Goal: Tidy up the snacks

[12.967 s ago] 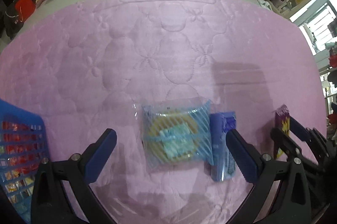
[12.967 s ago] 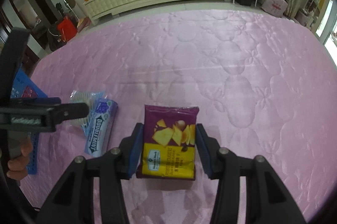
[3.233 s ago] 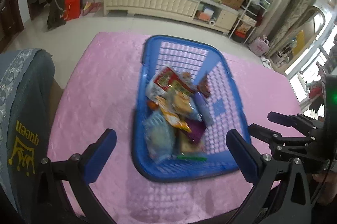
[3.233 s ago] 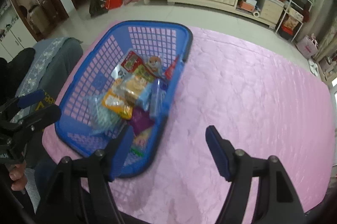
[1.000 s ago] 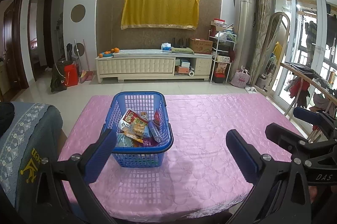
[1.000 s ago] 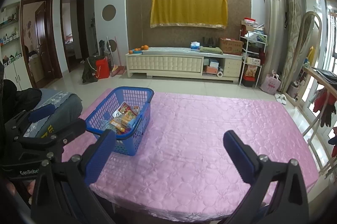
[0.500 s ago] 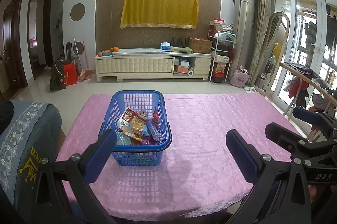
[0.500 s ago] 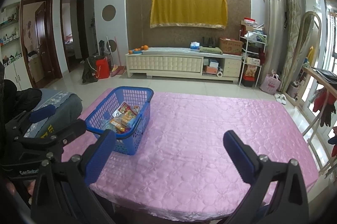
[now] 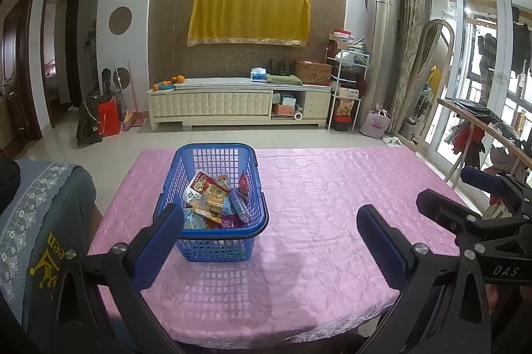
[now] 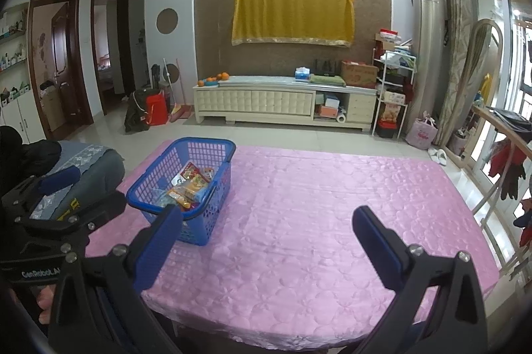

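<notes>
Both grippers held back from the table, wide and empty; snacks sit in the basket.

Far left I see a grey chair cover [image 9: 43, 221] with yellow lettering, just beside the table edge. My left gripper [image 9: 269, 241] has its jaws spread wide with nothing between them. Past its left finger the blue basket [image 9: 212, 237] stands upright on the pink tablecloth [image 9: 332, 204], towards the table's left side. The snacks [image 9: 216, 201] are piled inside it: a red-and-white packet on top, a blue wrapped tube leaning at the right. The cloth to the right of the basket is bare. My right gripper [image 10: 266, 241] is likewise spread wide, empty, above the table's near edge, well apart from the basket.
</notes>
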Demonstrator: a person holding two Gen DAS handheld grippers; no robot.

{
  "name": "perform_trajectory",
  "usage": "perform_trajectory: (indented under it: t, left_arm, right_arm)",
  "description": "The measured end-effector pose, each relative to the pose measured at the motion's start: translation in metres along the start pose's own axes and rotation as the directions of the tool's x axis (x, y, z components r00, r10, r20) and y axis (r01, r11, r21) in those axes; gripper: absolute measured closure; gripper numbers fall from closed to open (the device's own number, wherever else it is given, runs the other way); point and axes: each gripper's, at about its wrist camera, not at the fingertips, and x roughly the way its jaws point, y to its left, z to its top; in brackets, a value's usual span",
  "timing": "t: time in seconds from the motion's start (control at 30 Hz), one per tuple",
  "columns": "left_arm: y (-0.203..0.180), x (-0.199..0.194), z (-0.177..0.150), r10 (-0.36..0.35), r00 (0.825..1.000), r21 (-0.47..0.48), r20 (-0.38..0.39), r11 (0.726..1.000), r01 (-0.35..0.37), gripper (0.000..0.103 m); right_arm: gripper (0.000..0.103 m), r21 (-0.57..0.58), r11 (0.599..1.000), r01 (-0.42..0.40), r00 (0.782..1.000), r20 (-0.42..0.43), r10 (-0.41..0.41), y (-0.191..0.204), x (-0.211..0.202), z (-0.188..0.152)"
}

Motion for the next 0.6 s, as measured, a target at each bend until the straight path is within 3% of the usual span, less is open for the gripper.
perform_trajectory:
  t: [0.6]
  left_arm:
    - [0.0022,-0.0016,-0.0016,-0.011,1.000,0.001,-0.005,1.000,0.011,0.000]
  right_arm:
    - [0.000,0.000,1.000,0.004,1.000,-0.004,-0.004,0.0005,-0.0009,-0.0016]
